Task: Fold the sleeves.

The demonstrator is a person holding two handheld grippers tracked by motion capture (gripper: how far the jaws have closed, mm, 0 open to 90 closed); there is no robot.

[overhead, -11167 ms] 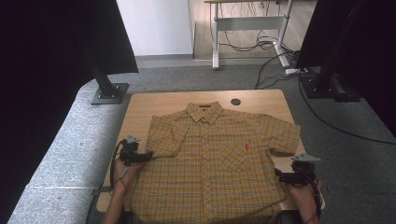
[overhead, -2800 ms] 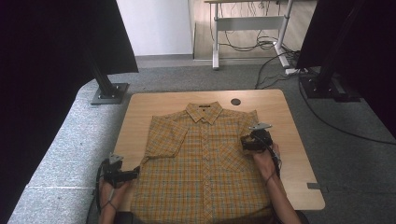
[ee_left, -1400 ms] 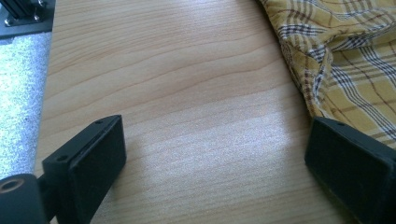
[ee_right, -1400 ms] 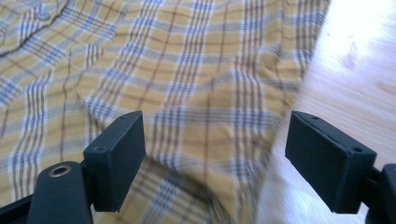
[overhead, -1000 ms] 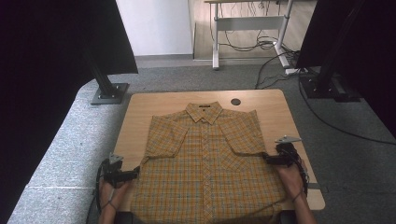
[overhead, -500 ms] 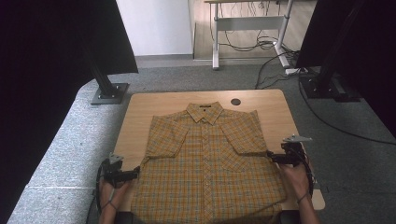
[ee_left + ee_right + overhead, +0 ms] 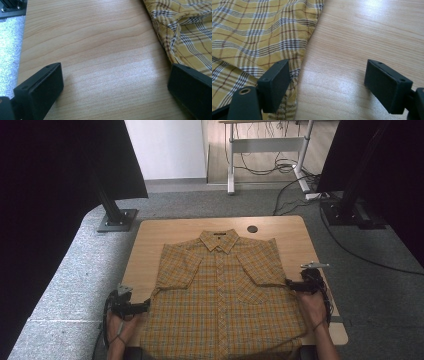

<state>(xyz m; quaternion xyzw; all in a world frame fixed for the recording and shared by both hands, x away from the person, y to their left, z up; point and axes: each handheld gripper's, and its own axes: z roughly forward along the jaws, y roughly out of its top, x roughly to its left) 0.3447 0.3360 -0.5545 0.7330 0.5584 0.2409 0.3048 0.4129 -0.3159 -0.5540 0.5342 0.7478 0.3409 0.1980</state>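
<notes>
A yellow plaid short-sleeved shirt (image 7: 220,295) lies front up on the wooden table (image 7: 150,240), both sleeves folded in over its chest. My left gripper (image 7: 145,306) rests at the shirt's lower left edge. In the left gripper view this gripper (image 7: 115,87) stands open, its jaws having just been opening, with bare wood between them and the shirt's edge (image 7: 190,37) by one jaw. My right gripper (image 7: 289,284) sits at the shirt's right edge. It (image 7: 329,82) is open, one jaw over the hem of the shirt (image 7: 249,30), the other over wood.
A round cable hole (image 7: 252,228) sits near the table's far edge. Black stand bases (image 7: 117,220) (image 7: 350,215) stand on the grey carpet at both far corners. A desk frame with loose cables (image 7: 270,150) is behind.
Both sleeves, spread out at first, now lie folded onto the shirt. The right gripper came back from the chest to the right edge. The left hand has stayed put over the last second.
</notes>
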